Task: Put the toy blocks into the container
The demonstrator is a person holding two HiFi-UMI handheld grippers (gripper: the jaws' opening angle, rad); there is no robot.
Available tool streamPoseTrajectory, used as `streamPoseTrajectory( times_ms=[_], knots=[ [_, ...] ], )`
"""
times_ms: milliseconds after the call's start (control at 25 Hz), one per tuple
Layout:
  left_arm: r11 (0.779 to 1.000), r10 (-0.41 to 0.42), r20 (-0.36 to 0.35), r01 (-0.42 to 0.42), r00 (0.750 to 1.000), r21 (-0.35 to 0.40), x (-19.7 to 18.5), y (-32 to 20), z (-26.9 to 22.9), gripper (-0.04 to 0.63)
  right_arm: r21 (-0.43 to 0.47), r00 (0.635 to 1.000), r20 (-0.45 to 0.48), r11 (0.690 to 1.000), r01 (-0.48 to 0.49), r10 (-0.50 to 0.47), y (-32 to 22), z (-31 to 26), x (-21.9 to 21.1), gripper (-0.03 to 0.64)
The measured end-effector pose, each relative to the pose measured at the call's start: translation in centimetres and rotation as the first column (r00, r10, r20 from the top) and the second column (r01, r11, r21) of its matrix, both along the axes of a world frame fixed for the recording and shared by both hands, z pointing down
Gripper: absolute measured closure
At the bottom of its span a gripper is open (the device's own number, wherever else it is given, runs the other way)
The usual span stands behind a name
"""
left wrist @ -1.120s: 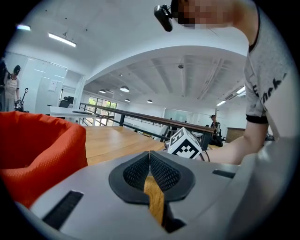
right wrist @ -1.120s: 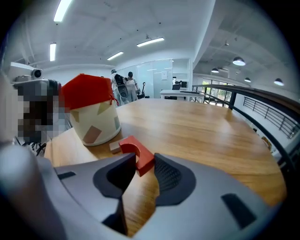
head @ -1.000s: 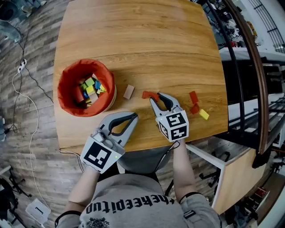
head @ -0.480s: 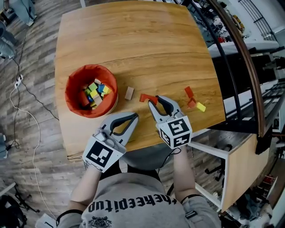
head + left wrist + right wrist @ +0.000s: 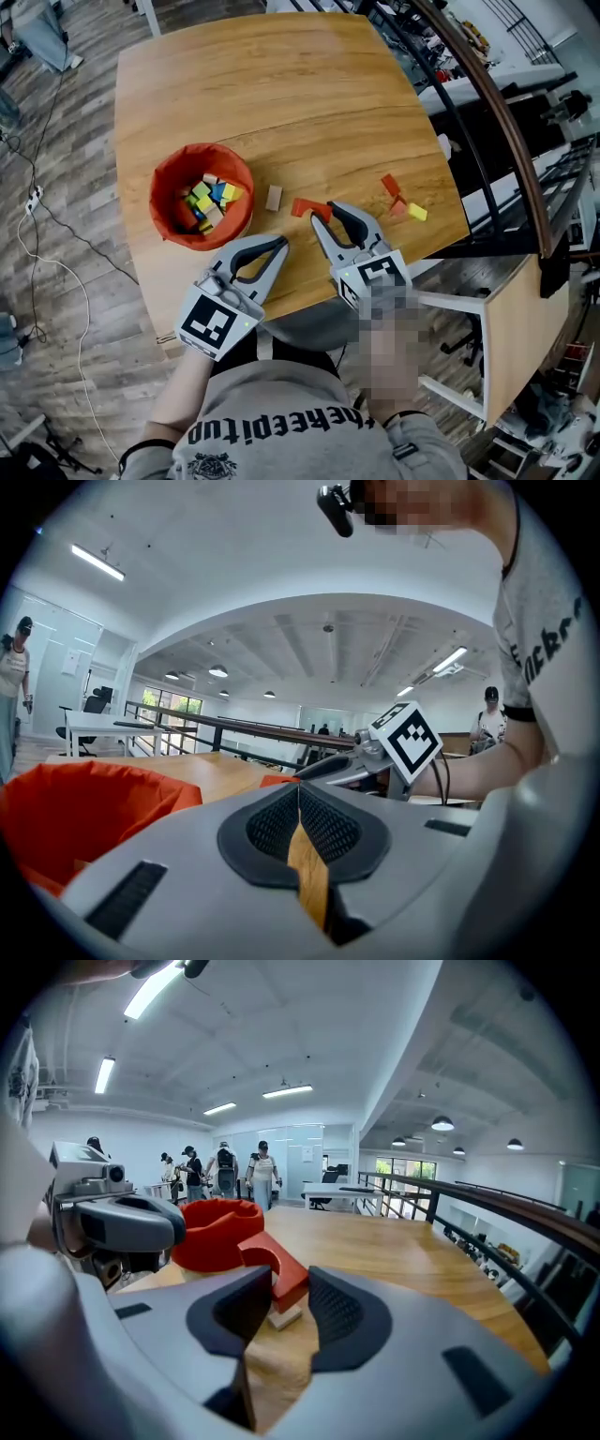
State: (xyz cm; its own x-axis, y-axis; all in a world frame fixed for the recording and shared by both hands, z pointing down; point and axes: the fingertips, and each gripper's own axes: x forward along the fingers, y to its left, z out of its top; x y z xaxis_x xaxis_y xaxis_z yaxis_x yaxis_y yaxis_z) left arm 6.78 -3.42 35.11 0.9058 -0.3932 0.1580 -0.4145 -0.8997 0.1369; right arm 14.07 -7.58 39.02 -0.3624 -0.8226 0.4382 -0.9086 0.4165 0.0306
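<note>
Right gripper view: right gripper [image 5: 291, 1280] clamps red arched wooden block [image 5: 268, 1252] by its tip.
Left gripper [image 5: 300, 795]: jaws together.
Risk: shallow hold — slips before orange fabric container [image 5: 157, 197], left.

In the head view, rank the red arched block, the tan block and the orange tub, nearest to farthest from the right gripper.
1. Red arched block: gripped between the right gripper's jaws.
2. Tan block: on the table, just left of it.
3. Orange tub: farther left, beyond the tan block.
</note>
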Motion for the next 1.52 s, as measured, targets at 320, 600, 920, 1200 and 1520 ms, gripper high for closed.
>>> streamPoseTrajectory(
  times_ms=[320, 600, 920, 1200, 1520],
  knots=[
    [1.000, 0.017, -0.021, -0.017, 1.000, 0.024, -2.2, 0.4, -0.8, 0.580, 0.057, 1.000, 0.001, 0.998, -0.003, 0.003, 0.5, -2.7, -2.7, 0.486],
    [0.999, -0.027, -0.032, 0.029, 0.999, 0.040, -5.1, 0.4, -1.3, 0.580, 0.095, 0.999, -0.002, 0.994, 0.046, -0.046, 0.2, -4.2, -6.1, 0.486],
    [0.990, -0.130, -0.042, 0.132, 0.991, 0.051, -9.2, 0.2, -1.8, 0.580, 0.116, 0.992, 0.002, 0.985, 0.126, -0.127, -1.0, -5.2, -10.4, 0.486],
    [0.970, -0.233, -0.040, 0.235, 0.972, 0.061, -13.2, 0.1, -1.7, 0.580, 0.118, 0.980, 0.006, 0.974, 0.196, -0.198, -2.0, -5.0, -14.2, 0.485],
    [0.950, -0.301, -0.037, 0.303, 0.953, 0.070, -16.2, 0.7, -1.6, 0.580, 0.109, 0.979, -0.002, 0.973, 0.202, -0.203, -2.4, -4.3, -16.0, 0.483]
  ],
)
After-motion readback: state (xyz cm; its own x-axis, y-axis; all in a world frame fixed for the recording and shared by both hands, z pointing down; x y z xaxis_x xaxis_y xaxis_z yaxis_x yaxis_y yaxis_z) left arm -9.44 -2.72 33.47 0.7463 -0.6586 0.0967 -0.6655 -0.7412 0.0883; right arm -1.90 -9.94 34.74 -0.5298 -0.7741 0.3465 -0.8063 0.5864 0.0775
